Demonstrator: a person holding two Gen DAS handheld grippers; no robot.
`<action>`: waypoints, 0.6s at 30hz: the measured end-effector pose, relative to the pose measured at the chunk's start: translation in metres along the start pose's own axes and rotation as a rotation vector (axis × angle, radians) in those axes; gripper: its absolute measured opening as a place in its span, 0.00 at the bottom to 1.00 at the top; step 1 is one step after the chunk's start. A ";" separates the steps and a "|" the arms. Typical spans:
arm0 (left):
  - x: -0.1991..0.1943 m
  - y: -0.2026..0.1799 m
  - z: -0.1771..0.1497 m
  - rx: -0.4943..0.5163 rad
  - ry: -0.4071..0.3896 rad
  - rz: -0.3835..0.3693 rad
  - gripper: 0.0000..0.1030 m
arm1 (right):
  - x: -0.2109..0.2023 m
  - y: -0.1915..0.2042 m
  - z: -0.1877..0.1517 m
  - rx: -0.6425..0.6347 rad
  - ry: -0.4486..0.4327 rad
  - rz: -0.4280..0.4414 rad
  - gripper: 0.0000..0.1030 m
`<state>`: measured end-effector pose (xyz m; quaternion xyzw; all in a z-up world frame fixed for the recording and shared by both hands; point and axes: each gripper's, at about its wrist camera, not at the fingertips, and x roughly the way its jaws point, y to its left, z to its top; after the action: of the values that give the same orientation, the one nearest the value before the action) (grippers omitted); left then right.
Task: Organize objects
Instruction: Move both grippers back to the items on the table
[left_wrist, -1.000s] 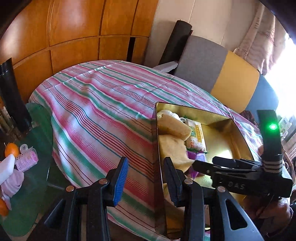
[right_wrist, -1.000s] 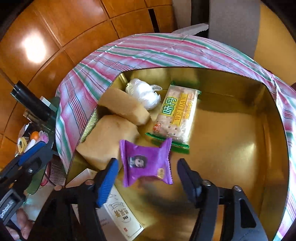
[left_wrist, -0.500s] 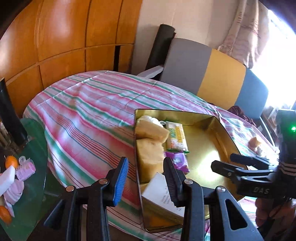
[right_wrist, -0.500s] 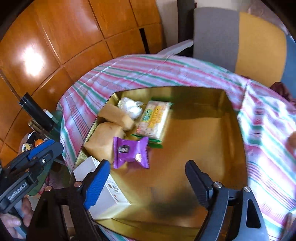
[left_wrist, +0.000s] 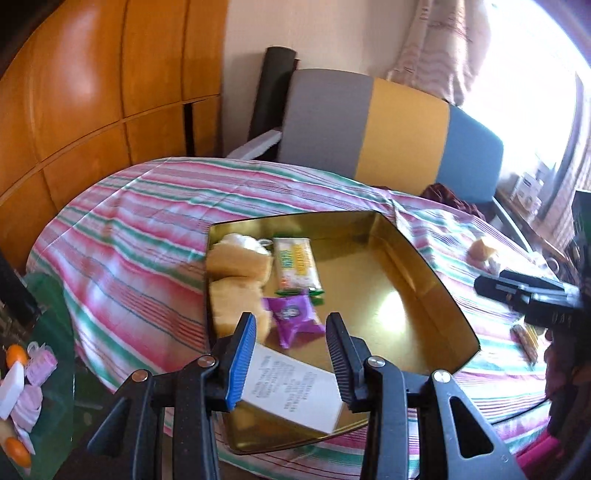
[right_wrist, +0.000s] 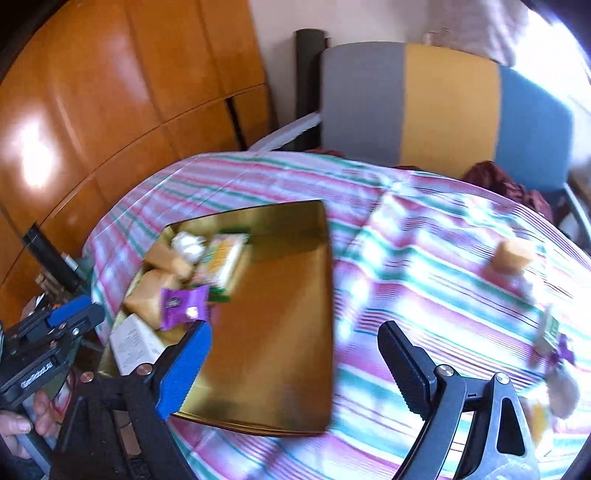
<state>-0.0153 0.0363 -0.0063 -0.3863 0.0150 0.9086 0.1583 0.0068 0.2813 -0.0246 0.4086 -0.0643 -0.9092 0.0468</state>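
Between the fingers of the left claw (left_wrist: 290, 354) nothing is gripped: its jaws are held partly apart and empty above the near end of a shallow gold-coloured metal tin (left_wrist: 424, 280), with a white printed cardboard box (left_wrist: 291, 391) seen in the gap below them, lying inside the tin at its near edge. Just beyond the box a purple foil snack packet (left_wrist: 293, 319) is found on the tin's floor, touching a green-edged packet of crackers (left_wrist: 297, 264) that lies further back. Along the tin's left wall two pale yellow sponge-like blocks (left_wrist: 236, 280) are stacked one behind the other, and a white crumpled wrapper (left_wrist: 240, 240) is tucked into the far left corner. The right claw (right_wrist: 291, 365) is seen with its jaws opening wide and nothing between them, held over the tin's right edge and the pink, green and white striped cloth (right_wrist: 424, 258) that covers the tabletop. On that cloth, well apart from the tin, a small tan block (right_wrist: 513, 254) is seen, and several blurred small packets (right_wrist: 554, 339) lie near the right edge; what they are cannot be told. Behind the tabletop a grey, yellow and blue chair back (left_wrist: 388, 125) and orange wooden wall panels (left_wrist: 110, 92) are visible.
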 end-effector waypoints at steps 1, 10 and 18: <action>0.001 -0.004 0.001 0.011 0.002 -0.003 0.38 | -0.004 -0.011 0.000 0.013 -0.005 -0.016 0.89; 0.011 -0.062 0.010 0.130 0.017 -0.066 0.38 | -0.039 -0.123 -0.008 0.132 -0.033 -0.237 0.90; 0.027 -0.135 0.027 0.235 0.043 -0.174 0.38 | -0.067 -0.257 -0.042 0.444 -0.088 -0.483 0.90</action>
<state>-0.0112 0.1764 0.0067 -0.3841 0.0912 0.8750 0.2803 0.0742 0.5404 -0.0433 0.3725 -0.1643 -0.8746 -0.2633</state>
